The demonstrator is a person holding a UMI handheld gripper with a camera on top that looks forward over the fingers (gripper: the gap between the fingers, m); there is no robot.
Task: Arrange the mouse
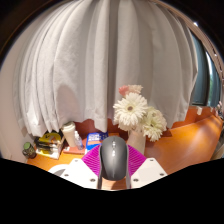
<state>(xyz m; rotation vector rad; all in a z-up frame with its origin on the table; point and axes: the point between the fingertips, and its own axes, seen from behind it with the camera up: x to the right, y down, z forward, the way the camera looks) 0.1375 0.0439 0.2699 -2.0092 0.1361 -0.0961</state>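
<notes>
Item: grey mouse (114, 156), rounded body with a darker line running down its middle, seen from behind. It sits between the two fingers of the gripper (113, 172), raised above the orange-brown table (185, 148) rather than lying on it. The magenta pads (93, 160) press against its flanks on both sides with no gap showing, so the gripper is clamped on the mouse and carries it.

Setting, beyond the mouse: a pale vase (136, 140) holding white and pink flowers (133, 108) stands just past the fingers, a little to the right of the mouse's line. To the left on the table lies a cluster of small goods: a blue packet (95, 139) nearest the mouse, a light-coloured box (71, 135) beside it, then a yellow-and-dark package (48, 145) and a small green round object (29, 149) farther out (labels too small to read).

Backdrop: white sheer curtains (90, 70) hang in folds across the whole width behind the table. A dark strip of window or wall (214, 85) shows at the far right.
</notes>
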